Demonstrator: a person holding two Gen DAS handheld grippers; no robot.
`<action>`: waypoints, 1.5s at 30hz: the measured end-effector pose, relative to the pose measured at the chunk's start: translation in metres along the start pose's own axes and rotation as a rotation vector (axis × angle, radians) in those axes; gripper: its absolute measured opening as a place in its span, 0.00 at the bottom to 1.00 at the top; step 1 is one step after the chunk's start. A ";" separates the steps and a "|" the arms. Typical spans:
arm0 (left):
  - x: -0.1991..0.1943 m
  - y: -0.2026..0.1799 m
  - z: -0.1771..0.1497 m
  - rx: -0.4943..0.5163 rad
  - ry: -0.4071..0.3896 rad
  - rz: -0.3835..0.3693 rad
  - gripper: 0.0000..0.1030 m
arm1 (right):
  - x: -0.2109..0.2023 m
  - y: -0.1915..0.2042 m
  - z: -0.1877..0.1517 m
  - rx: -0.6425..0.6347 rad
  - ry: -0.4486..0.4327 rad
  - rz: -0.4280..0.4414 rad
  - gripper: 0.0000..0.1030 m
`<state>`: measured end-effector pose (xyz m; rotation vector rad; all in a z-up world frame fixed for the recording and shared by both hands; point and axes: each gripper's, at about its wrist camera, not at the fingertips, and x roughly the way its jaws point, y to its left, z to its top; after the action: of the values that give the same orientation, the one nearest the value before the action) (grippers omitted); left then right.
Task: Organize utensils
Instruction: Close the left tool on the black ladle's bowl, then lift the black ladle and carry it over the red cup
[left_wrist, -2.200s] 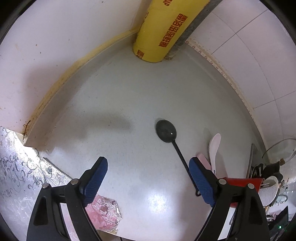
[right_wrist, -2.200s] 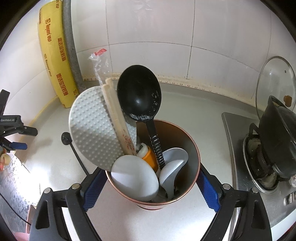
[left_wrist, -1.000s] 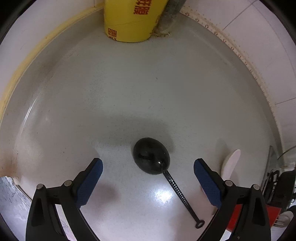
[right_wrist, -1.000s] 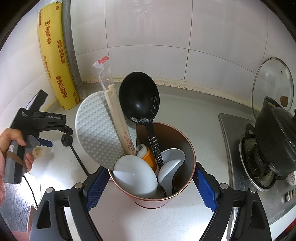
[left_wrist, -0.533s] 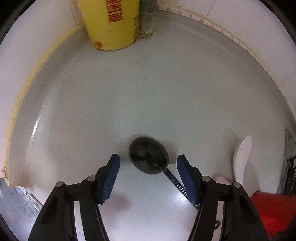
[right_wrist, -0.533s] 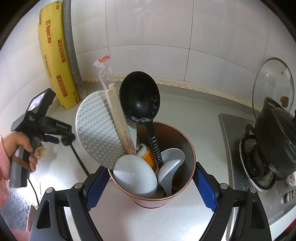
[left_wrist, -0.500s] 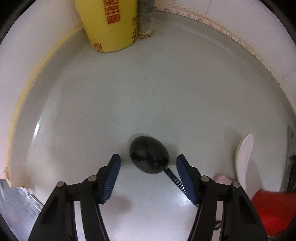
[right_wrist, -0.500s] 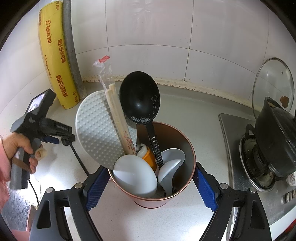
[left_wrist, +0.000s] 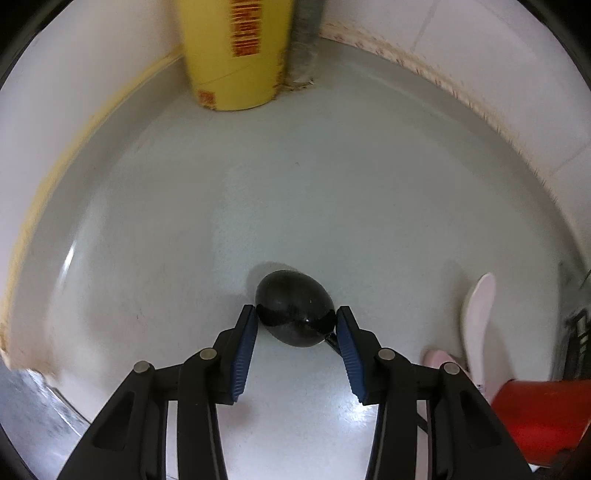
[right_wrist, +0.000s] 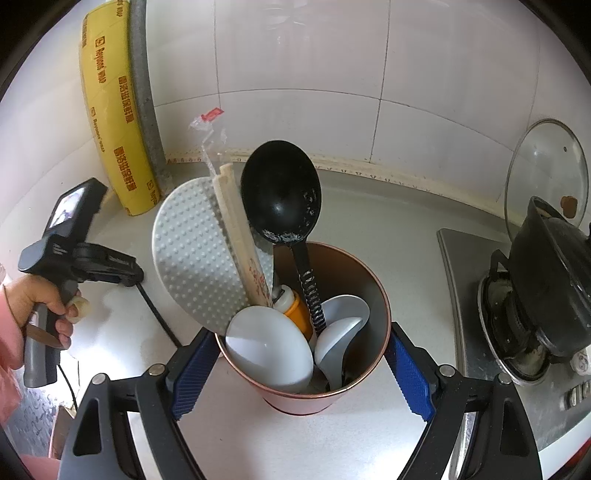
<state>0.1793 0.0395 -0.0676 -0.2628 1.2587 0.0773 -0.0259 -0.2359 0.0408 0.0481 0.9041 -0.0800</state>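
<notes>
A black spoon (left_wrist: 295, 314) lies on the grey counter, its bowl between the blue pads of my left gripper (left_wrist: 295, 321). The jaws are closing and both pads touch the bowl's sides. In the right wrist view, a hand holds the left gripper (right_wrist: 125, 273) low over the counter, with the spoon's thin handle (right_wrist: 155, 310) trailing from it. My right gripper (right_wrist: 299, 373) is shut on a copper utensil cup (right_wrist: 384, 314). The cup holds a black ladle (right_wrist: 280, 199), a white dotted paddle (right_wrist: 195, 254), chopsticks (right_wrist: 240, 236) and white spoons (right_wrist: 269, 347).
A yellow roll of wrap (left_wrist: 236, 55) stands in the wall corner. A white spoon (left_wrist: 478, 317) lies to the right of the black one, beside a red object (left_wrist: 543, 417). A stove with a black pot (right_wrist: 546, 266) and a glass lid (right_wrist: 546, 166) is at the right.
The left gripper came down over the black spoon and its jaws narrowed from wide apart until the pads met the bowl. The right gripper and cup stayed put.
</notes>
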 end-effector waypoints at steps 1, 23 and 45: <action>-0.001 0.005 -0.001 -0.014 -0.002 -0.013 0.44 | 0.000 0.000 0.000 0.000 0.001 0.000 0.86; -0.111 0.003 -0.017 0.111 -0.282 -0.255 0.43 | 0.001 -0.001 -0.005 0.010 0.009 0.007 0.86; -0.230 -0.031 -0.017 0.227 -0.463 -0.415 0.42 | 0.004 0.000 -0.004 0.006 0.008 0.011 0.86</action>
<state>0.0986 0.0254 0.1499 -0.2847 0.7262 -0.3437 -0.0265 -0.2353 0.0357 0.0589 0.9119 -0.0718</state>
